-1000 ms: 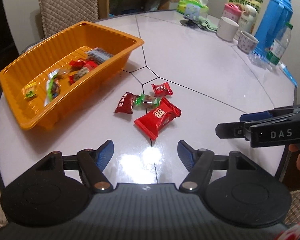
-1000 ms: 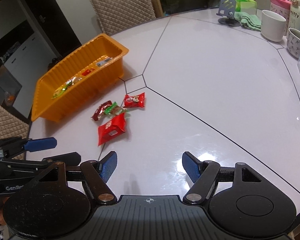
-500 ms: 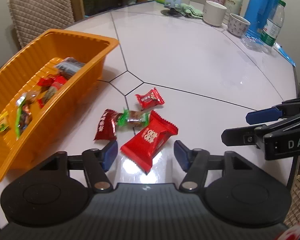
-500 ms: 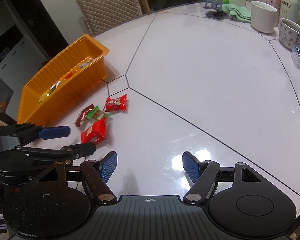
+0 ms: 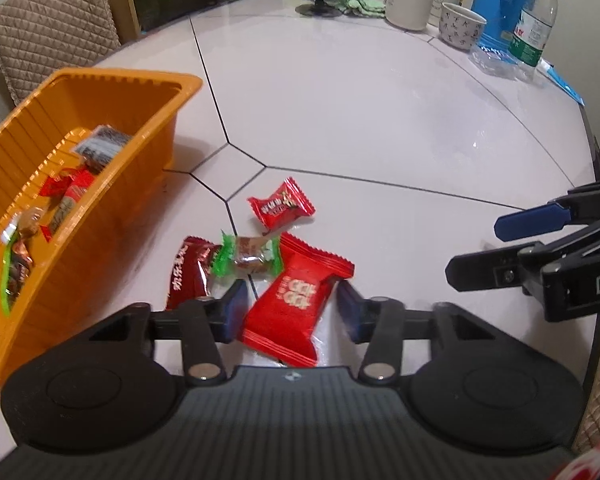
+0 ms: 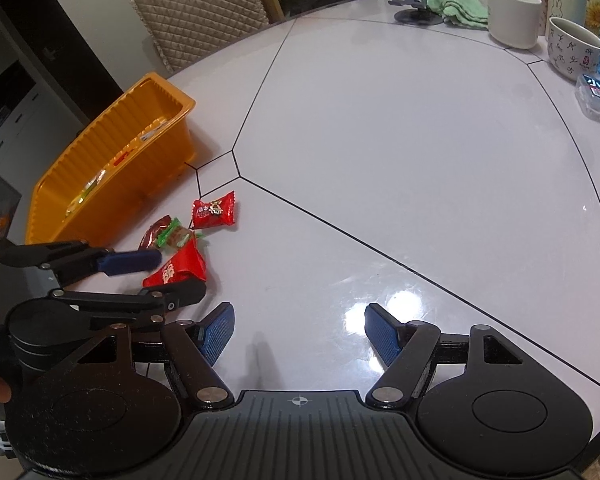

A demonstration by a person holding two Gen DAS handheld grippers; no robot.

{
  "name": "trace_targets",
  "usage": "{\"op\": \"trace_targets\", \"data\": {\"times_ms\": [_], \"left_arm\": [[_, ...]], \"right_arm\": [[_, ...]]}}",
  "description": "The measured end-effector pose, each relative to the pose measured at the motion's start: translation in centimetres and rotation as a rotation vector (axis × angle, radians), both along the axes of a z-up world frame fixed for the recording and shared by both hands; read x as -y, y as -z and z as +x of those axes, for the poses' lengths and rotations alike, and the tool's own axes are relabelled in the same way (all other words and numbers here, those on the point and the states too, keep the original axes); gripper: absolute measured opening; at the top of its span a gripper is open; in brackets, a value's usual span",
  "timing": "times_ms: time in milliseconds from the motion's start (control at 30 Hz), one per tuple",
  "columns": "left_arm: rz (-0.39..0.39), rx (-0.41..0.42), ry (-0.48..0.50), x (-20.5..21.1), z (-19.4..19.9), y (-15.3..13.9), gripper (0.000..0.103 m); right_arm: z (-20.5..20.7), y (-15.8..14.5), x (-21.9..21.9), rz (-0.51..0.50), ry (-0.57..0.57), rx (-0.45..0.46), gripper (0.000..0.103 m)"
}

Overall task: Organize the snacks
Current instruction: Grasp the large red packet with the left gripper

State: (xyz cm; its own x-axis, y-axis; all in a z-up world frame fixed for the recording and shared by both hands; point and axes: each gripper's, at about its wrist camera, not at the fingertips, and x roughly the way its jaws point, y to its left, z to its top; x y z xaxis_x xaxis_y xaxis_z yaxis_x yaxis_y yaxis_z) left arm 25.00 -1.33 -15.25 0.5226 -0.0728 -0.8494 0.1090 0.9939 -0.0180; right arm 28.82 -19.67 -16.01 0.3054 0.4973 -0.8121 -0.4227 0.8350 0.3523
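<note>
White tabletop point(image 5: 360, 104) bears orange tray point(image 5: 112, 208); both grippers gape, holding nothing.

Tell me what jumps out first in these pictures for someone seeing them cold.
The left gripper sits open around a big red snack packet on the white table, with three smaller wrapped snacks just beyond it. To the left stands an orange tray already holding several snacks. The right gripper hangs open over bare table, away from the pile.

The right tool point(image 6: 298, 334) hangs spread over bare surface point(image 6: 380, 140); at near left the left tool point(image 6: 168, 276) straddles the big red packet point(image 6: 178, 270), beside the orange tray point(image 6: 100, 160).
</note>
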Motion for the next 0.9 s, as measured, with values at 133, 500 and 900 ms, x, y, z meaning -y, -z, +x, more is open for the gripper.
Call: {"op": "trace_targets", "data": {"times_ms": [133, 500, 900], "left_arm": [[-0.006, 0.01, 0.001, 0.1, -0.1, 0.0, 0.036], [-0.05, 0.05, -0.026, -0.3, -1.7, -1.7, 0.021], [-0.063, 0.088, -0.194, -3.9, -5.9, -4.1, 0.021]], "right_arm": [[0.2, 0.1, 0.0, -0.002, 0.001, -0.003, 0.072], [0.3, -0.3, -1.0, 0.01, -0.033, 0.021, 0.072], [-0.2, -1.2, -4.8, 0.08, -0.185, 0.106, 0.071]]}}
